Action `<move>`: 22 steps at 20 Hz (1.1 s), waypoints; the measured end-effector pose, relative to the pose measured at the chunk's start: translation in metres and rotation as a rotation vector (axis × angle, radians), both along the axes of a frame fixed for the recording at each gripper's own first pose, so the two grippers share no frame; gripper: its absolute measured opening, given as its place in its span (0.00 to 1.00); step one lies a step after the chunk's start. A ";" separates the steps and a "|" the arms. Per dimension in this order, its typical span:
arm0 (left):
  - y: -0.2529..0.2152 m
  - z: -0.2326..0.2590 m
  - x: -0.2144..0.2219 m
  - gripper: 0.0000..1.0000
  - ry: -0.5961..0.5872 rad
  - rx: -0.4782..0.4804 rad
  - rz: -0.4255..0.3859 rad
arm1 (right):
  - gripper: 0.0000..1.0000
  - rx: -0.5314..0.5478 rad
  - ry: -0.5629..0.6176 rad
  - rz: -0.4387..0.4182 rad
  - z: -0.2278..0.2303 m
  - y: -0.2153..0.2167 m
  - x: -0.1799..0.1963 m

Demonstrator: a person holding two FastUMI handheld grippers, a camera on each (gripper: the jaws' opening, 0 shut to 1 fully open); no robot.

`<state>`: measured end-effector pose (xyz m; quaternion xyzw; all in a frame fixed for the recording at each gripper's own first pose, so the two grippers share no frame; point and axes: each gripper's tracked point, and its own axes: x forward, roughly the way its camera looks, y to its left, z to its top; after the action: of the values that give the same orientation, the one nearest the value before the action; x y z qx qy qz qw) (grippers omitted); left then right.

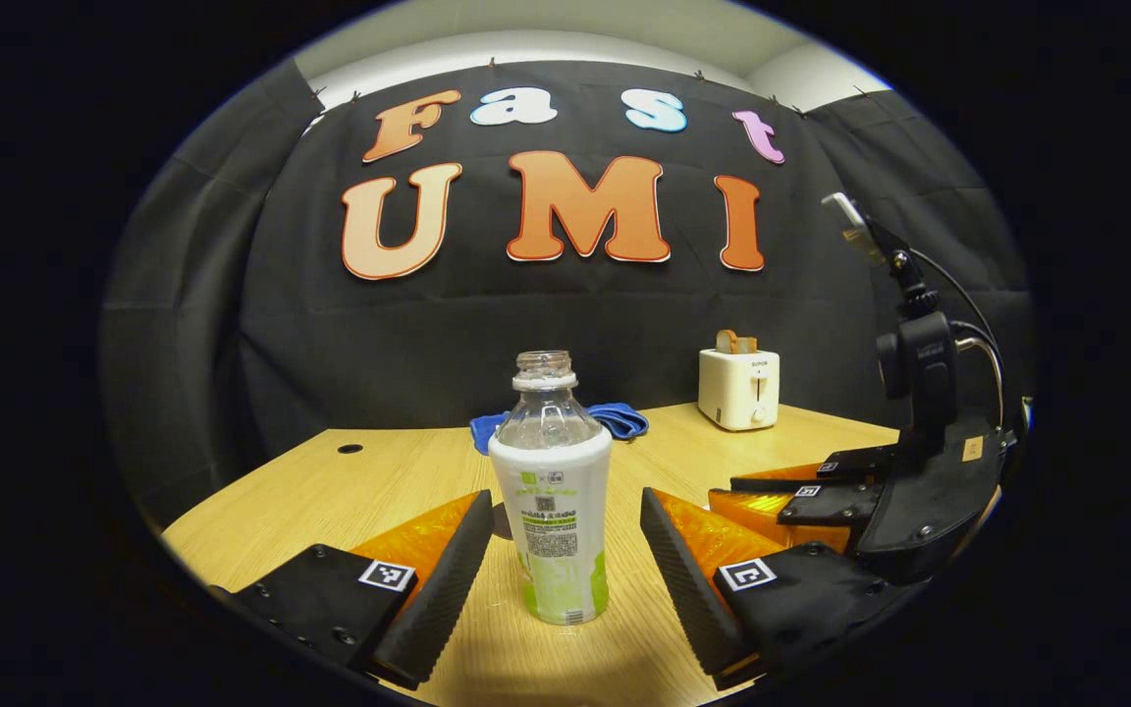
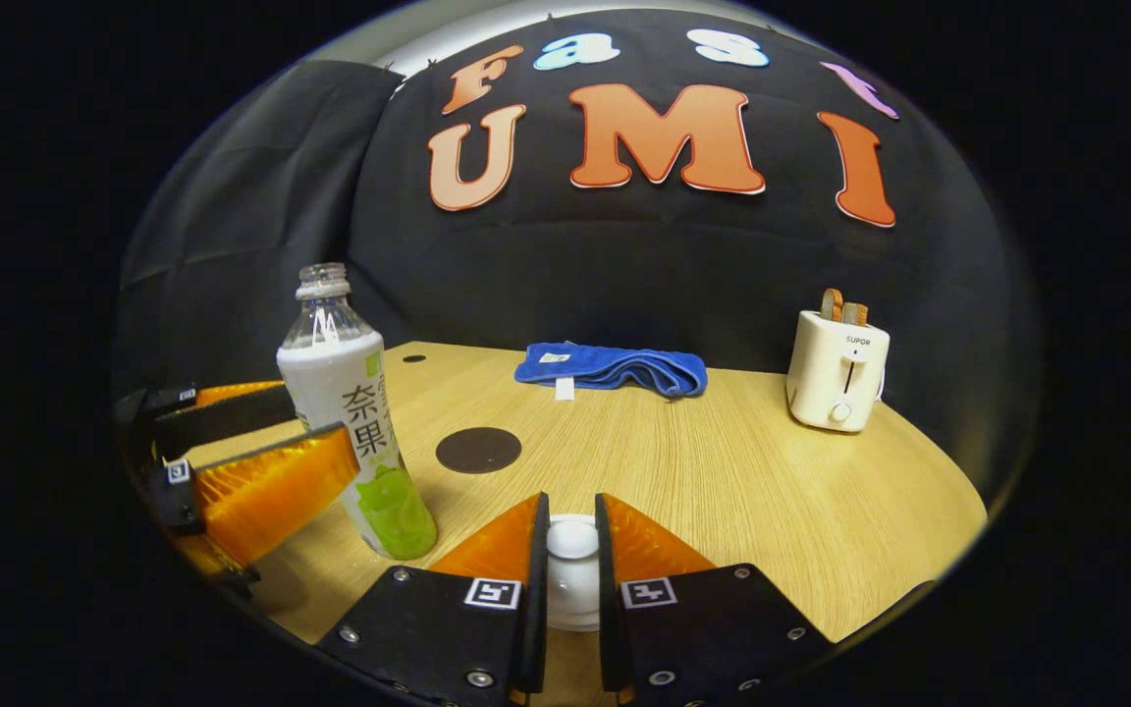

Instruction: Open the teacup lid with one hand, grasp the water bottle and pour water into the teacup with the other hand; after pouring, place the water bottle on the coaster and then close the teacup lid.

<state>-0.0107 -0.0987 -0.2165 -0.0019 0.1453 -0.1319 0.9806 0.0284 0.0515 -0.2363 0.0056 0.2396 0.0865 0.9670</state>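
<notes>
Bottle (image 1: 552, 488) upright on wooden table (image 1: 350, 491), uncapped, clear neck, white-green label; contents hidden by label. Left gripper (image 1: 565, 550) jaws wide, ribbed pads flanking bottle, not touching. Right gripper (image 2: 571, 550) jaws narrow, closed on round white lid knob (image 2: 572, 539) of teacup; cup itself hidden below. Dark round coaster (image 2: 478, 450) flat, just beyond bottle. Far: crumpled blue cloth (image 2: 615, 367), cream toaster (image 2: 836, 370) with two slices, far right.

Light wood table (image 2: 772, 491): uncapped water bottle (image 2: 354, 432) upright, dark round coaster (image 2: 478, 450) beside it, blue cloth (image 2: 615, 368) and toaster (image 2: 835, 371) along rear edge.
</notes>
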 end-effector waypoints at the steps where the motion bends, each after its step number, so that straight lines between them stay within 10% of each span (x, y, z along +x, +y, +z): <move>1: -0.002 -0.004 -0.001 0.96 0.006 0.002 -0.002 | 0.23 0.021 -0.009 -0.001 0.005 0.001 0.001; 14: 0.009 -0.053 0.017 0.96 0.103 -0.015 -0.002 | 0.23 0.054 -0.094 -0.001 0.047 -0.009 -0.005; 17: 0.011 -0.050 0.022 0.72 0.079 -0.042 0.011 | 0.23 0.057 -0.098 0.000 0.049 -0.009 -0.006; 22: 0.015 -0.050 0.027 0.66 0.069 -0.013 0.025 | 0.23 0.047 -0.103 -0.007 0.051 -0.014 -0.006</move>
<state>0.0158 -0.0833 -0.2666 -0.0145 0.1784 -0.1205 0.9764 0.0219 0.0374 -0.1851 0.0249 0.1875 0.0889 0.9779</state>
